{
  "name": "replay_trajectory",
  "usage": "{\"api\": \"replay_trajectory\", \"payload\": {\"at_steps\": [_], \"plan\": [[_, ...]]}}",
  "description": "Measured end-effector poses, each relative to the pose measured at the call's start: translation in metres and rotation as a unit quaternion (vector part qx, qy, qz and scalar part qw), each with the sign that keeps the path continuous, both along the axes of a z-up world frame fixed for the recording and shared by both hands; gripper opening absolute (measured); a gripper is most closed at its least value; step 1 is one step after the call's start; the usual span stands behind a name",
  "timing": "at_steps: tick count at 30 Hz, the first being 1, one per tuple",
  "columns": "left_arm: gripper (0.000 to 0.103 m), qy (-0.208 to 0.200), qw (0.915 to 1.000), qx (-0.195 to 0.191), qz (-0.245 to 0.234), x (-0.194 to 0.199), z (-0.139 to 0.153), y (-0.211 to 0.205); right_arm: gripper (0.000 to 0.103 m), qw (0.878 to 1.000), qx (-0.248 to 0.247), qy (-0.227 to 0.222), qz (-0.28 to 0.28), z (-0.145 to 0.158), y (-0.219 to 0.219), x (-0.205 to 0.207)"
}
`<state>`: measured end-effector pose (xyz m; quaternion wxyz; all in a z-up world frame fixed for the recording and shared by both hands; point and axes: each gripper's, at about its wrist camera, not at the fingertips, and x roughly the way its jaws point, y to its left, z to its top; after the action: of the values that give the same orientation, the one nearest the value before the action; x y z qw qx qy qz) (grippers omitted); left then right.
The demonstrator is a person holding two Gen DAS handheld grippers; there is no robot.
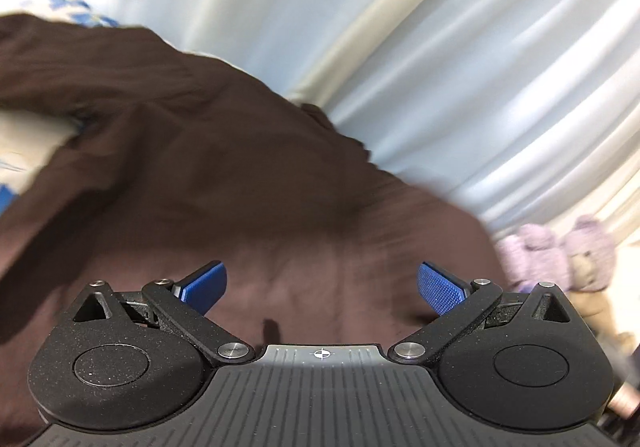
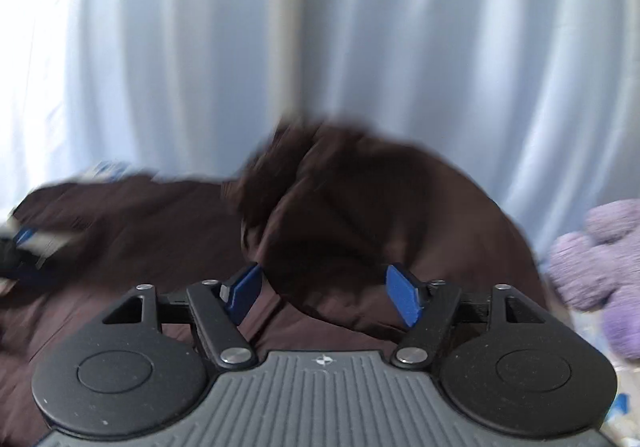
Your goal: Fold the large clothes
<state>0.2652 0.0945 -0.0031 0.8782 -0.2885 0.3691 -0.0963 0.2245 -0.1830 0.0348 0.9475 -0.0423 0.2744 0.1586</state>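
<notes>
Two grippers [image 1: 322,289] [image 2: 324,293] (jaws apart), one brown garment [image 1: 240,187] [image 2: 360,207]

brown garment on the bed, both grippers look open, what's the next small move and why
Probably bring the right gripper down onto the raised hump of the brown garment just ahead of it and close on an edge. Both it and the left gripper stand open and hold nothing, and the cloth lies bunched, not flat, so it likely needs spreading before any fold. The blur hides where the edges run.

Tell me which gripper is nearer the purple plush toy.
Probably the right. The purple plush toy looms beside the open right gripper; from the open left gripper it looks smaller, off right. Blurred, so uncertain.
</notes>
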Motion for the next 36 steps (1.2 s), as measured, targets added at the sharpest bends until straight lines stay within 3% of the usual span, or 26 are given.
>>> {"api": "replay_trajectory", "payload": {"at_steps": [2,5,8,10,14,16,18,19,22,26,28,30,33,36], "plan": [[0.103,0.005,0.9995,-0.027,-0.013,0.013,-0.007,0.001,0.071,1.0,0.009,0.022,0.006,-0.009,0.004,-0.007],[0.103,0.025,0.9969,-0.062,-0.04,0.044,-0.024,-0.006,0.07,0.996,0.055,0.066,-0.034,-0.021,-0.019,0.0],[0.101,0.05,0.9943,-0.08,-0.051,0.074,-0.04,-0.021,0.051,0.983,0.125,0.106,-0.082,-0.045,-0.052,0.002],[0.083,0.073,0.9924,-0.084,-0.052,0.092,-0.055,-0.032,0.041,0.97,0.178,0.127,-0.106,-0.06,-0.068,-0.009],[0.075,0.121,0.9876,-0.082,-0.057,0.113,-0.077,-0.049,0.036,0.938,0.284,0.128,-0.152,-0.085,-0.103,-0.018],[0.067,0.13,0.9861,-0.083,-0.063,0.12,-0.082,-0.053,0.033,0.925,0.314,0.124,-0.175,-0.094,-0.12,-0.023],[0.049,0.134,0.985,-0.087,-0.066,0.126,-0.084,-0.055,0.033,0.918,0.328,0.124,-0.186,-0.098,-0.129,-0.026],[0.032,0.135,0.9849,-0.087,-0.066,0.128,-0.084,-0.055,0.033,0.915,0.335,0.126,-0.189,-0.101,-0.131,-0.025],[0.022,0.118,0.9874,-0.084,-0.063,0.134,-0.072,-0.053,0.032,0.908,0.347,0.141,-0.189,-0.107,-0.138,-0.025],[0.02,0.023,0.9979,-0.013,-0.06,0.131,-0.014,-0.053,0.028,0.918,0.314,0.137,-0.199,-0.105,-0.137,-0.02],[0.02,-0.034,0.9969,0.039,-0.059,0.13,0.017,-0.055,0.028,0.926,0.294,0.122,-0.202,-0.099,-0.138,-0.015],[0.02,-0.069,0.9904,0.104,-0.059,0.129,0.032,-0.062,0.028,0.932,0.276,0.107,-0.206,-0.092,-0.139,-0.007],[0.02,-0.077,0.9772,0.188,-0.064,0.135,0.019,-0.075,0.028,0.939,0.246,0.092,-0.223,-0.088,-0.139,0.009],[0.022,-0.029,0.9739,0.216,-0.064,0.144,-0.025,-0.082,0.026,0.94,0.213,0.085,-0.252,-0.089,-0.141,0.022]]}}
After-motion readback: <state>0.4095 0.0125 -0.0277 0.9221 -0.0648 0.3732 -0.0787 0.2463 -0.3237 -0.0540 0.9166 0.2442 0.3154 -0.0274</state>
